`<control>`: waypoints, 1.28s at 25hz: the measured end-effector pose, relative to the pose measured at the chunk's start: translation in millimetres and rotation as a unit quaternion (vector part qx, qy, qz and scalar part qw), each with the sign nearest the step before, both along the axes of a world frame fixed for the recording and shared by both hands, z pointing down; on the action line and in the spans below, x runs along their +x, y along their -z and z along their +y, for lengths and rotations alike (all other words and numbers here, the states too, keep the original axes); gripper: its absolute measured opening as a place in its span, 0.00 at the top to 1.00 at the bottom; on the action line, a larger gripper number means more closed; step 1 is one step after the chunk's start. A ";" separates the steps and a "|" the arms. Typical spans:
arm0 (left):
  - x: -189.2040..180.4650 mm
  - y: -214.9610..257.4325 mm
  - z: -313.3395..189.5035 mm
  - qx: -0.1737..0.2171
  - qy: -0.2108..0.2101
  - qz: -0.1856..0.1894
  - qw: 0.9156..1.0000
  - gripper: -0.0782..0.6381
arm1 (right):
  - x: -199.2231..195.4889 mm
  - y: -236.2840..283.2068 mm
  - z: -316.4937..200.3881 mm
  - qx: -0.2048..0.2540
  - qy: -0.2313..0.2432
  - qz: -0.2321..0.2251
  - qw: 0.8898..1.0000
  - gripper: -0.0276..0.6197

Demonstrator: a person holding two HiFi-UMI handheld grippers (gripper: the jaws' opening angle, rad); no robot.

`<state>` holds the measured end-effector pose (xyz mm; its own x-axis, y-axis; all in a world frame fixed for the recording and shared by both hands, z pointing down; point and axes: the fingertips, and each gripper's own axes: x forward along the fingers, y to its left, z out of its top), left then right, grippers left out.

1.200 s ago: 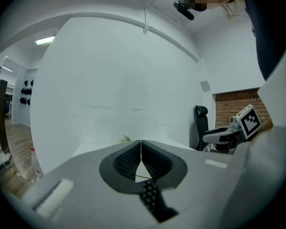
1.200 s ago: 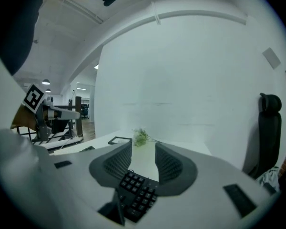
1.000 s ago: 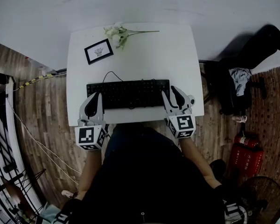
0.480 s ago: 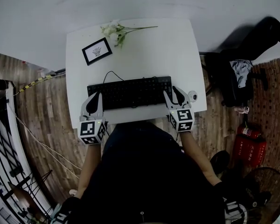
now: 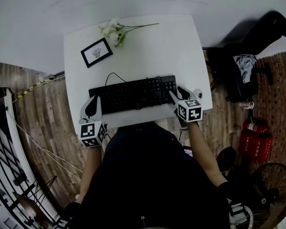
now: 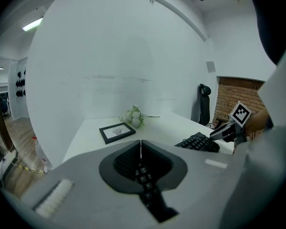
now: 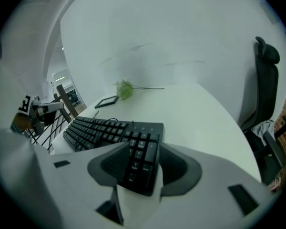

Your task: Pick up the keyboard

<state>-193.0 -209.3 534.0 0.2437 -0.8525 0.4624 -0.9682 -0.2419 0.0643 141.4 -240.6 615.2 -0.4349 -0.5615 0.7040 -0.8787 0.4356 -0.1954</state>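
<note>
- As seen from above, lying flat across the near half of the white rectangular table (image 5: 181, 46), close to its front edge: the long black plastic keyboard (image 5: 132, 94), not lifted.
- At its right end, the right gripper (image 5: 177, 91), released: jaws wide apart and just been opening, the keyboard's right corner between them, pads not pressing on it.
- At its left end, the left gripper (image 5: 97, 99), clenched on nothing: jaws together down to a thin slit, tips over the leftmost keys, touching or not impossible to tell.
- Curling from the keyboard's back edge: a thin black cable (image 5: 112, 75).
- Farther back, well apart from both grippers: a small black-framed picture (image 5: 96, 52) lying askew, and near it a sprig of white flowers on a green stem (image 5: 115, 32).
- Just beside the right gripper, at the table's right edge: a small white round thing (image 5: 197, 94), too small to identify.
- Right of the table, on the wooden plank floor (image 5: 43, 123): a black office chair (image 5: 231, 92) with grey cloth on it, and a red fire extinguisher (image 5: 255, 149).
</note>
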 end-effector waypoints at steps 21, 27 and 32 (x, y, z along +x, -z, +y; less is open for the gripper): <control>-20.1 -9.2 -9.0 -0.019 0.016 -0.004 1.000 0.87 | 8.7 -42.4 -2.6 -0.213 -0.014 -0.060 0.975 0.66; -22.1 -11.9 -6.1 -0.025 0.017 -0.004 1.000 0.87 | 8.9 -42.0 -0.5 -0.220 -0.025 -0.079 0.972 0.66; -26.7 -15.7 -2.4 -0.034 0.021 -0.003 0.999 0.87 | 8.7 -38.3 -1.8 -0.216 -0.031 -0.060 0.974 0.66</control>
<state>-219.8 -211.8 549.7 0.2064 -0.8285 0.5205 -0.9776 -0.1970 0.0740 150.1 -242.4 653.5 -0.5032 -0.2521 0.8265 -0.8603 0.2367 -0.4516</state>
